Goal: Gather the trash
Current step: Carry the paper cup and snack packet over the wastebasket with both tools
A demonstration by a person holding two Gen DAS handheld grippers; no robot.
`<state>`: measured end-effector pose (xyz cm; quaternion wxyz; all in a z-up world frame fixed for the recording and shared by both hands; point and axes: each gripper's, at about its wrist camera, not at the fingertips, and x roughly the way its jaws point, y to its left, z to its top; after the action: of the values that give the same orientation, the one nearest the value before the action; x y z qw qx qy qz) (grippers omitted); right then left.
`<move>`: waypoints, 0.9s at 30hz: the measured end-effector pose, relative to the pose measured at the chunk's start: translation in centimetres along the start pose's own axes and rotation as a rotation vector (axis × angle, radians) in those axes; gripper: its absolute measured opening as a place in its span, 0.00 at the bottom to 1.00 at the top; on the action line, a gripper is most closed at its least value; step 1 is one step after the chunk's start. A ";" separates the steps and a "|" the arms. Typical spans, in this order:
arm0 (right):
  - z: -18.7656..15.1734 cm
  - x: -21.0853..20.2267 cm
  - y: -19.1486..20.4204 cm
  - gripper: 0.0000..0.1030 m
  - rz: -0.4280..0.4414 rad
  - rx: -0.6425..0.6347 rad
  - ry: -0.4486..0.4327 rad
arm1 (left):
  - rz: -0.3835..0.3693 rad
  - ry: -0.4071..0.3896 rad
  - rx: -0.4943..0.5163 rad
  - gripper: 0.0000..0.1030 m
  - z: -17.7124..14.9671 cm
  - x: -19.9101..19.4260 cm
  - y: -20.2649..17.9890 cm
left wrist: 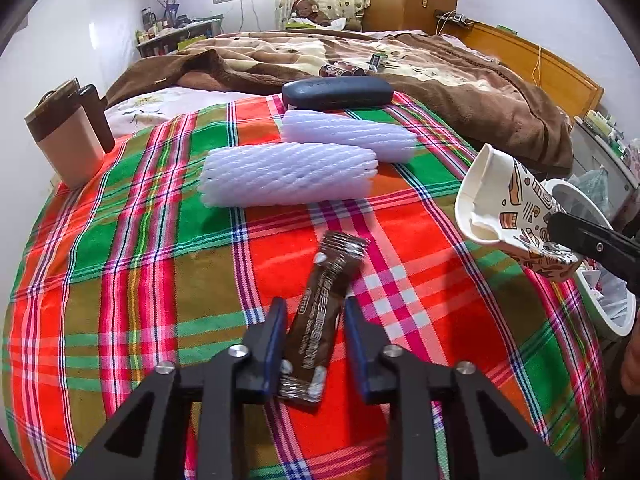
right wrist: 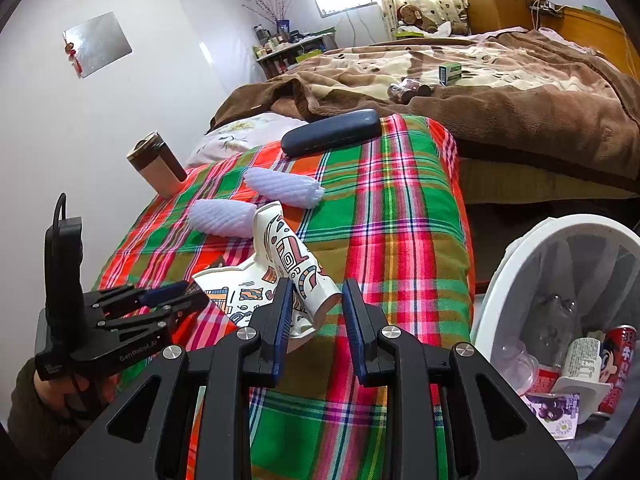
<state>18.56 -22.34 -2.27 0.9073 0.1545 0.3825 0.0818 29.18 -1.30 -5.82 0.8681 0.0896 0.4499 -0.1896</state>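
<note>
A brown snack wrapper (left wrist: 320,316) lies on the plaid cloth (left wrist: 140,260). My left gripper (left wrist: 316,320) is open, its fingers on either side of the wrapper's near half. My right gripper (right wrist: 316,304) is shut on a crushed patterned paper cup (right wrist: 280,276) and holds it above the cloth's right part; the cup also shows in the left wrist view (left wrist: 512,216), with the right gripper (left wrist: 560,226) beside it. Two white foam fruit nets (left wrist: 288,176) (left wrist: 348,136) lie further back. A white trash bin (right wrist: 520,264) stands to the right, with cans and wrappers inside.
A navy glasses case (left wrist: 336,92) lies at the cloth's far edge. A beige and brown tumbler (left wrist: 68,140) stands at the left. A brown blanket (left wrist: 440,80) with small items covers the bed behind. The bin rim also shows in the left wrist view (left wrist: 580,200).
</note>
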 end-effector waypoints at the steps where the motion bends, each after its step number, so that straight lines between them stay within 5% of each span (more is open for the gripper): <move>1: 0.0 0.0 -0.1 0.25 0.000 0.001 0.000 | 0.000 0.001 -0.003 0.22 -0.1 -0.1 -0.1; 27: -0.5 -3.5 -0.6 0.25 -0.004 0.003 -0.054 | -0.021 -0.098 0.003 0.21 -1.0 -6.6 -4.3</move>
<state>15.79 -23.73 -0.52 0.9173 0.1574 0.3581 0.0750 23.21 -3.30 -0.95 0.8870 0.0765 0.4074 -0.2037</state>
